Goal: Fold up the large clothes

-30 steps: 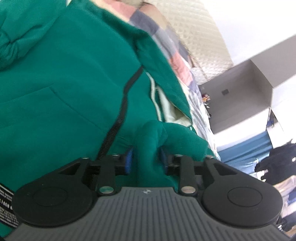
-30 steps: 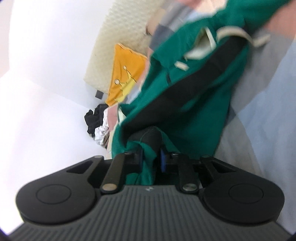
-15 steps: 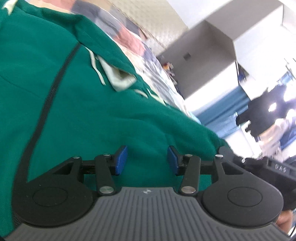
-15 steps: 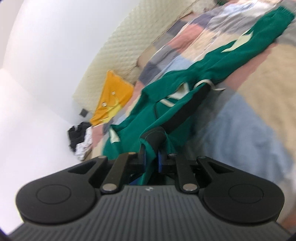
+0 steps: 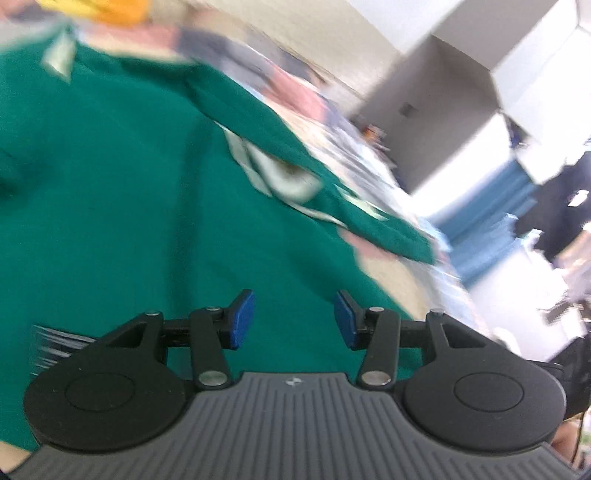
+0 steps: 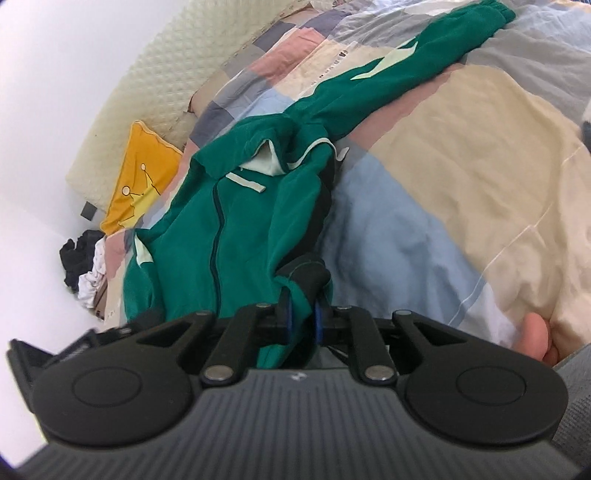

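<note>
Patchwork bedspread — orange pillow (clothes pile beyond).

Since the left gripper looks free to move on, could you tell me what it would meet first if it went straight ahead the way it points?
Probably the green jacket: its fabric fills the view beyond the left gripper and its open jaws, though blur hides the depth.

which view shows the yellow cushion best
The right wrist view. There the yellow cushion is sharp and almost whole, lying on the bed by the green jacket, its line drawing visible. The left wrist view catches only a blurred yellow sliver at the top edge.
</note>
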Available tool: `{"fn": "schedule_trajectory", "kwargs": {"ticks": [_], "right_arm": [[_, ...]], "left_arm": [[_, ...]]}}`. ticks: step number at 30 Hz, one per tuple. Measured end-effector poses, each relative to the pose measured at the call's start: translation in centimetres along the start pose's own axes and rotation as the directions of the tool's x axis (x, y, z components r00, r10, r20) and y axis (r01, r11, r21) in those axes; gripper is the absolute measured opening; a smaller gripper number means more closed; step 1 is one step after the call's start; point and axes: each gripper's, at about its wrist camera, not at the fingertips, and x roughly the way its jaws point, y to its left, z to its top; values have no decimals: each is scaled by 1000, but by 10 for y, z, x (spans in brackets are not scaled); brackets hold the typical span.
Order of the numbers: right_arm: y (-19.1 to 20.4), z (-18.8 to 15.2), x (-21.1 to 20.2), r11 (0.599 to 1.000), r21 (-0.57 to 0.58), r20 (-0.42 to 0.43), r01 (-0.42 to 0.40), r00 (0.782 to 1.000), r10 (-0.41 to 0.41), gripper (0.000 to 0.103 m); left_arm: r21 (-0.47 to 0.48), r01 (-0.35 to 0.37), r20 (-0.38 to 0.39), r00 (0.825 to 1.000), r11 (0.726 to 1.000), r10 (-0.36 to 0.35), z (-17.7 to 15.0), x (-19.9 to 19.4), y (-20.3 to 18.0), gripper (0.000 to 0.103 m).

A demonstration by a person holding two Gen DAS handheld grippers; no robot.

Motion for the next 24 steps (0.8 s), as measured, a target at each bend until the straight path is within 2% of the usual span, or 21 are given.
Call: {"fn": "schedule_trajectory", "kwargs": {"ticks": [3, 6, 8, 9, 14, 16, 18, 20, 22, 24], "right_arm": [[4, 0, -1, 1000, -18, -5, 0, 1000, 0, 15], [4, 0, 0, 1000, -23, -16, 4, 1000, -4, 15], [3, 2, -1, 1000, -23, -23, 9, 1000, -9, 15], [3, 2, 0, 1000, -25, -26, 13, 1000, -13, 15], [9, 3, 5, 998, -37, -46, 46, 998, -48, 15], [13, 3, 6, 997, -54, -50, 60, 997, -62, 15], [17, 3, 7, 995, -67, -58, 69, 996, -73, 15], [18, 5, 7, 994, -79, -69, 77, 994, -82, 15], [18, 8, 9, 992, -94, -78, 86, 993, -94, 15], [19, 10, 8, 989, -115, -81, 95, 991, -105, 15]], "left_arm": [[-46, -135, 46, 990, 990, 137, 26, -50, 46, 54], [-130, -214, 74, 972, 968, 225, 51, -100, 99, 57], [-165, -249, 67, 963, 954, 263, 60, -124, 134, 71], [-189, -259, 55, 960, 947, 274, 62, -130, 152, 72], [-283, -302, -81, 953, 910, 291, 38, -127, 234, 74], [-299, -272, -106, 962, 915, 252, 25, -121, 252, 74], [-306, -213, -131, 975, 928, 181, 17, -110, 258, 74], [-265, -174, -159, 978, 949, 135, 13, -96, 253, 73], [-161, -162, -179, 975, 974, 133, 9, -86, 238, 72], [-100, -191, -206, 964, 977, 168, 3, -78, 227, 60]]}}
